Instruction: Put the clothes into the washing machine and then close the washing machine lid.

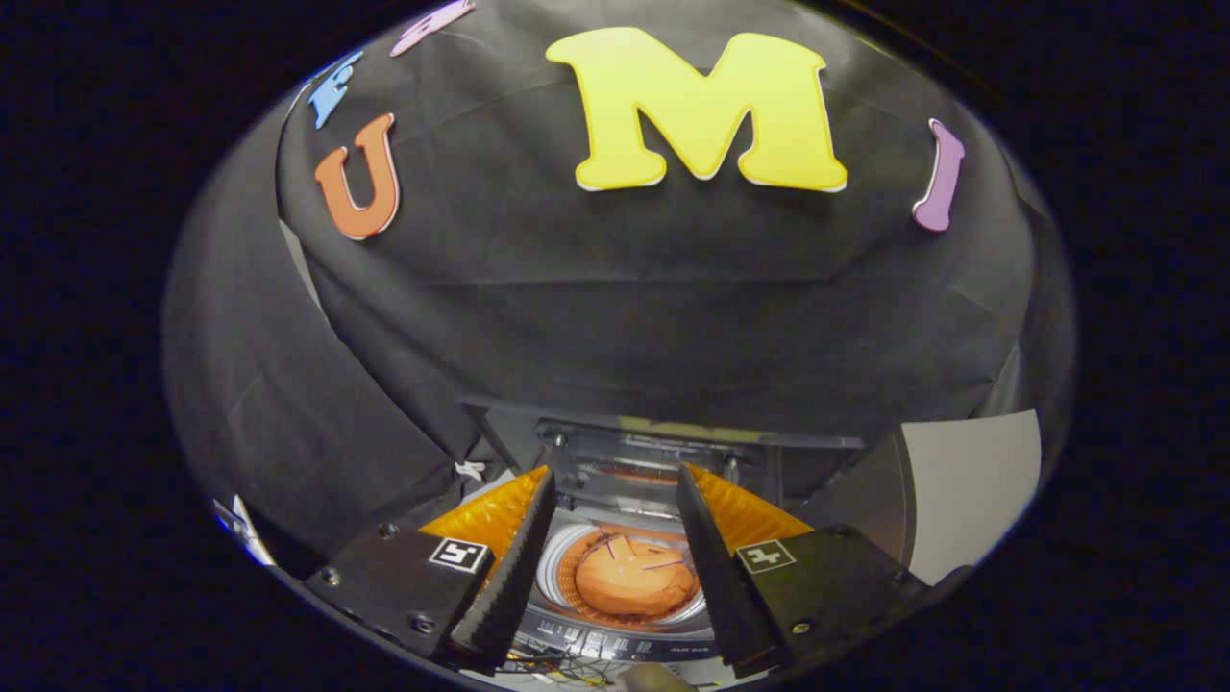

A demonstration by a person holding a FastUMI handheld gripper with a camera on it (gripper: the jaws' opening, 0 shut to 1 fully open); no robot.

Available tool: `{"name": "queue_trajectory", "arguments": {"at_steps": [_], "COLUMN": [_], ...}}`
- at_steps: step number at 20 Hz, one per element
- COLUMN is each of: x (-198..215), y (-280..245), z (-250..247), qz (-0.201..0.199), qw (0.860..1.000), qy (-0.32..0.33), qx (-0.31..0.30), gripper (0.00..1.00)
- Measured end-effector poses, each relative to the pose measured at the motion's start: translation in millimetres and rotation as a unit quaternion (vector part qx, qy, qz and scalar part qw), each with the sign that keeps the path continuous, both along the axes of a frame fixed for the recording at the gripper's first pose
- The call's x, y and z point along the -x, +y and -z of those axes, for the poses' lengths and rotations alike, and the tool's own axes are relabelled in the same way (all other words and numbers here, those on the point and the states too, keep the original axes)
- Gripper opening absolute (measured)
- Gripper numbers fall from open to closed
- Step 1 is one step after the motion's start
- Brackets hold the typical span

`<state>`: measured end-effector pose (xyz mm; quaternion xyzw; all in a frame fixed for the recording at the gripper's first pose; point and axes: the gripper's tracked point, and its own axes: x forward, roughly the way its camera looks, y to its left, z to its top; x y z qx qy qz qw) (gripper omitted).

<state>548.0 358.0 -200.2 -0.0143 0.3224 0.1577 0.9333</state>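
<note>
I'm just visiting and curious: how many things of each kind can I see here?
Small top-loading washing machine, clear lid raised: 1
Orange garment in its drum: 1
Two-finger tool, open, above the drum: 1
Total: 3

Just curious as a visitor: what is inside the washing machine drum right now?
An orange garment lies bunched in the washing machine drum, seen between the open gripper fingers. Anything beneath the cloth is covered.

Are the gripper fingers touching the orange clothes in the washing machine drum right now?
Apart. In the gripper view the open fingers stand spread above the drum, with the orange clothes lying well below in the gap between them, neither finger reaching the fabric.
</note>
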Motion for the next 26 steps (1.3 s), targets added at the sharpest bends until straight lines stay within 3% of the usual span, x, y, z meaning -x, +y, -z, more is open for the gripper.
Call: {"name": "queue_trajectory", "arguments": {"at_steps": [12,26], "x": [-71.7,-123.4], "y": [8.9,14.1], "z": [-20.2,36.5], "qz": [0.041,0.083], "qw": [0.999,0.996], "qy": [-0.033,0.029], "qx": [0.006,0.022], "gripper": [0.80,0.80]}}
